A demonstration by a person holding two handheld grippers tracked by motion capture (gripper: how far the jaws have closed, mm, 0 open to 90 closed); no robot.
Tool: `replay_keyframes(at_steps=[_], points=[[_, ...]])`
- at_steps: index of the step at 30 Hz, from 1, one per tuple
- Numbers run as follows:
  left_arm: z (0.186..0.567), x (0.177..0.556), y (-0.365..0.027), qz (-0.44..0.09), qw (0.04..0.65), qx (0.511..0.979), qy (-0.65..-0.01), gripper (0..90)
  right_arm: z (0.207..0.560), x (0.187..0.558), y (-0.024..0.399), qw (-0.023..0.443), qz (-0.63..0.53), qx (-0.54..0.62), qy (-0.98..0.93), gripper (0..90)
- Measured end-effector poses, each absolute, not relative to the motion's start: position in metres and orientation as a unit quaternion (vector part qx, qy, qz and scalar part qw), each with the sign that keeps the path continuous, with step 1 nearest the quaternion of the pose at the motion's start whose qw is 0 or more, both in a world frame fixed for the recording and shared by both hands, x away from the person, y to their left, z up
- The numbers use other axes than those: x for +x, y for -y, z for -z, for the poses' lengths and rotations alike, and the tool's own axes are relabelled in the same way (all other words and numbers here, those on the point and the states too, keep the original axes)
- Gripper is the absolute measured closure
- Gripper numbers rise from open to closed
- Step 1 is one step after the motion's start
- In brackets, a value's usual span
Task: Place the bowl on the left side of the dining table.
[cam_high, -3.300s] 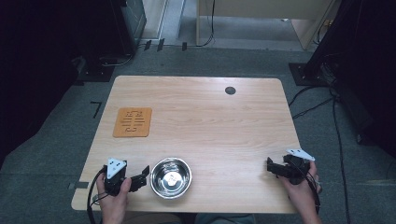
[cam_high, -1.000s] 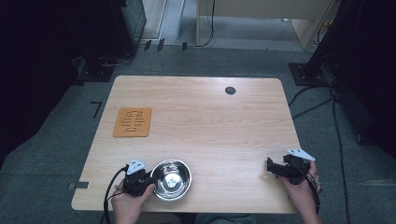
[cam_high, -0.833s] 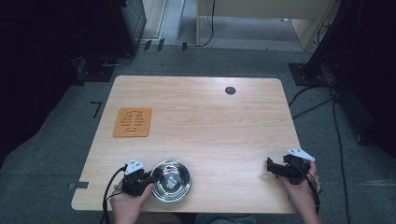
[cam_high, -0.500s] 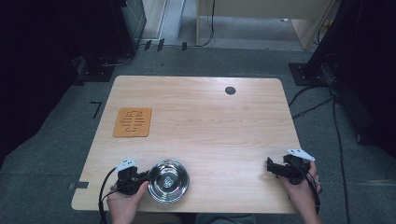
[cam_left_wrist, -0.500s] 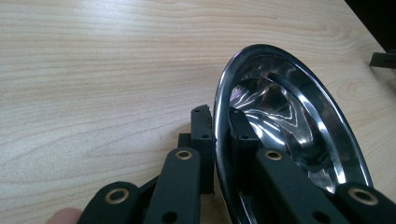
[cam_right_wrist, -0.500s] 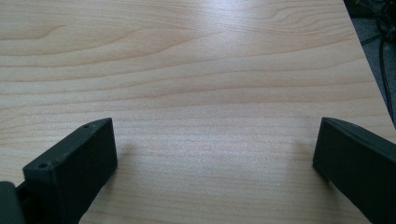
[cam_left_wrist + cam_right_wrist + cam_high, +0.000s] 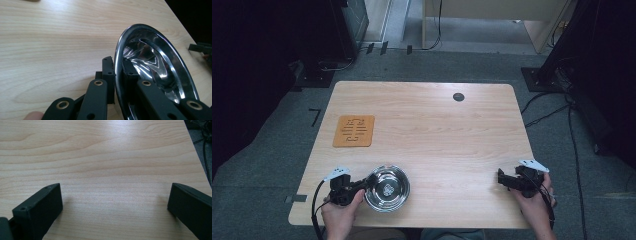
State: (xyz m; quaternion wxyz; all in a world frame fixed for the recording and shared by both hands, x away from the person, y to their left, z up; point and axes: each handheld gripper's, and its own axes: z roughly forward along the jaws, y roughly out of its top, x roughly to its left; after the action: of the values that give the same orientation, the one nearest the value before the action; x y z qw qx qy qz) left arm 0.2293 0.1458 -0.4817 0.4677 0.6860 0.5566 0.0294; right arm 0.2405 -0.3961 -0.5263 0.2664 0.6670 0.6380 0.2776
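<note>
The left gripper (image 7: 360, 184) has its jaws clamped on the near-left rim of the shiny round steel bowl (image 7: 387, 188), at the table's (image 7: 437, 135) front edge. Thin, stiff and slippery, it looks light; the rim suits gripping. The right gripper (image 7: 502, 178) rests with jaws apart.

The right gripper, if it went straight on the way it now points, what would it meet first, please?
Probably nothing at first: the right gripper points left along bare table, its jaws open over wood. Farther along that line sits the steel bowl, clamped at its rim by the left gripper; depth is uncertain.
</note>
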Motion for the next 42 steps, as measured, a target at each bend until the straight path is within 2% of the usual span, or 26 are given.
replay_keyframes(at_steps=[22,42], points=[[0.462,0.251,-0.179,-0.059,0.49,0.644,-0.584,84.2,0.526,0.241,0.396,0.266,-0.277,0.667,-0.639,0.0],[0.465,0.276,-0.195,-0.078,0.481,0.622,-0.613,84.2,0.526,0.241,0.396,0.266,-0.277,0.667,-0.639,0.0]])
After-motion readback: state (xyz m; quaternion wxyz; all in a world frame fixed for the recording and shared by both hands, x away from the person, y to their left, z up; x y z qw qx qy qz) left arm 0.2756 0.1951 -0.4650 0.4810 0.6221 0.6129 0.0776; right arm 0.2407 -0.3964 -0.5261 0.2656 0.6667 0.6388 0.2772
